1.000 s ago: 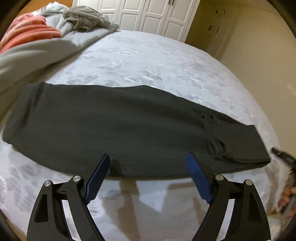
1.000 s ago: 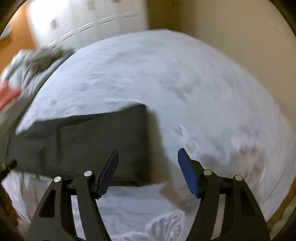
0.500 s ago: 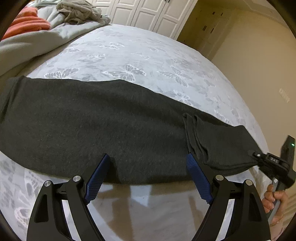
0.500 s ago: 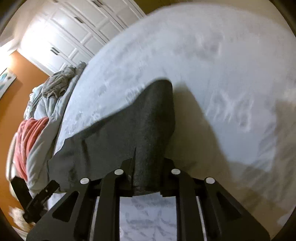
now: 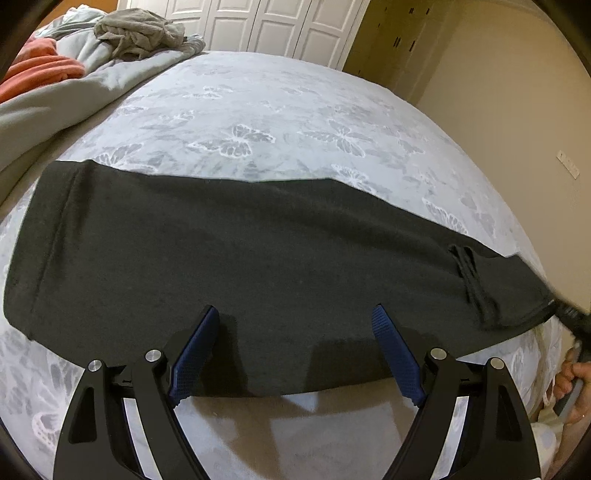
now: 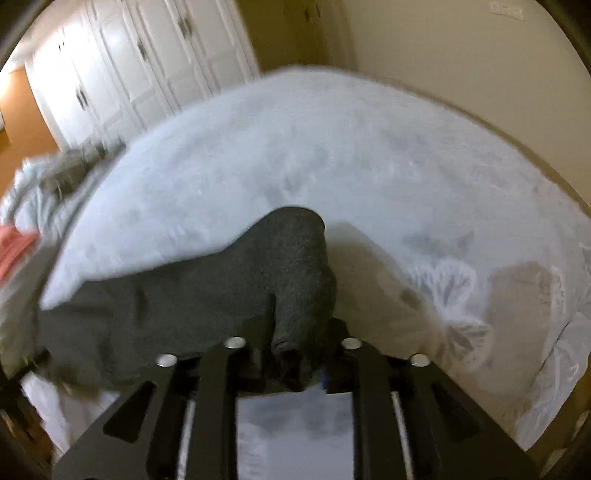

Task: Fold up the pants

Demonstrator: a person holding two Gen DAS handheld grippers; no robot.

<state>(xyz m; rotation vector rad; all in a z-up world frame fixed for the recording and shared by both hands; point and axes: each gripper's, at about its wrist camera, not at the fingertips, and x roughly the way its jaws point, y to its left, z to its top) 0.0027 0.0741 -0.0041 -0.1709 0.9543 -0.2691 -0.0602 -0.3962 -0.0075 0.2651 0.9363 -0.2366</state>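
Observation:
Dark grey pants (image 5: 240, 251) lie folded lengthwise across the bed, waistband at the left, leg ends at the right. My left gripper (image 5: 295, 350) is open, its blue pads straddling the pants' near edge around the middle. My right gripper (image 6: 295, 354) is shut on the leg end of the pants (image 6: 291, 266) and lifts it off the bed; the view is blurred. The right gripper also shows at the far right of the left wrist view (image 5: 569, 317), at the leg end.
The bed (image 5: 295, 122) has a pale grey butterfly-print sheet. A grey blanket (image 5: 48, 107), an orange cloth (image 5: 40, 70) and a crumpled grey garment (image 5: 140, 33) lie at the back left. White closet doors (image 5: 258, 26) stand behind. A beige wall (image 5: 517, 110) is at the right.
My right gripper has closed on the leg end of the pants and raised it. My left gripper stays open and has moved slightly over the pants' near edge.

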